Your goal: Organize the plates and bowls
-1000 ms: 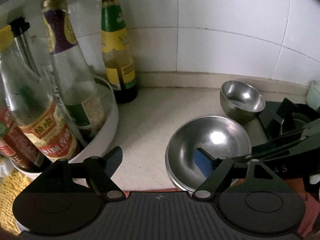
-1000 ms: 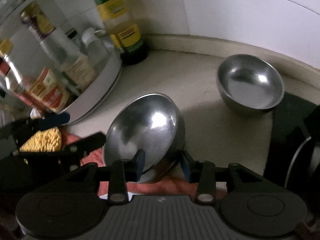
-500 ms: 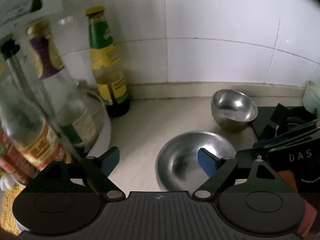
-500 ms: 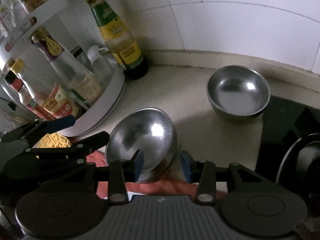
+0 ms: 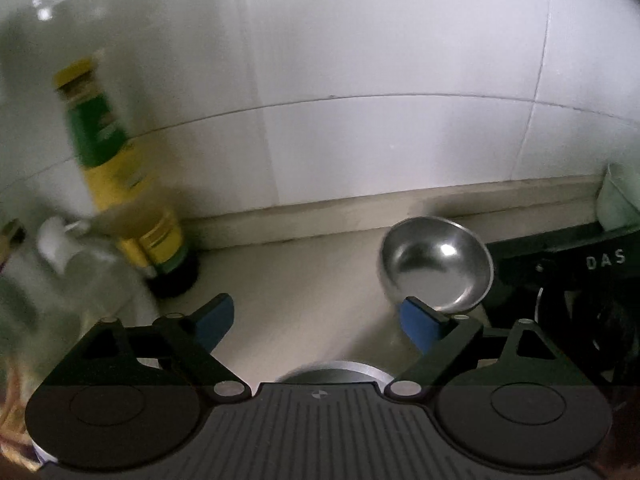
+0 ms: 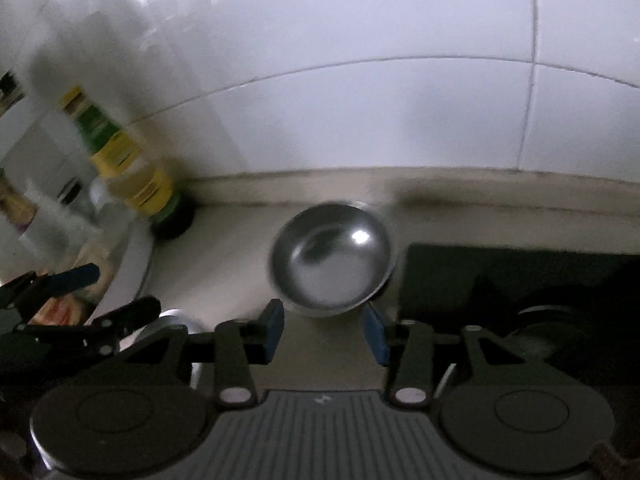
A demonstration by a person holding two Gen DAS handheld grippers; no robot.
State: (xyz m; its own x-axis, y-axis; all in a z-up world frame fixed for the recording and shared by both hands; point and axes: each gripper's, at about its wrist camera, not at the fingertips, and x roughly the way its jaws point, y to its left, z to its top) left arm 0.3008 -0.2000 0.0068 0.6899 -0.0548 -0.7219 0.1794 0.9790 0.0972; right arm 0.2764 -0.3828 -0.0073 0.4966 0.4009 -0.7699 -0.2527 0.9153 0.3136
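A small steel bowl [image 5: 436,266] [image 6: 332,256] sits upright on the pale counter near the wall. Only the rim of a larger steel bowl [image 5: 336,370] [image 6: 176,318] shows, low down behind the fingers. My left gripper [image 5: 318,320] [image 6: 118,288] hovers over the counter with its jaws opening wide and nothing between them. My right gripper [image 6: 324,326] points at the small bowl, whose near rim lies just beyond the blue fingertips [image 6: 274,324]. Its jaws are opening and the pads press on nothing.
A green-and-yellow labelled bottle [image 5: 120,184] [image 6: 120,160] stands against the white tiled wall. A white round rack [image 5: 80,280] with several bottles fills the left. The black stove [image 5: 560,280] [image 6: 520,280] borders the small bowl on the right.
The right gripper let go of the large bowl's rim and moved toward the small bowl. The left gripper moved forward over the large bowl and its jaws spread wider.
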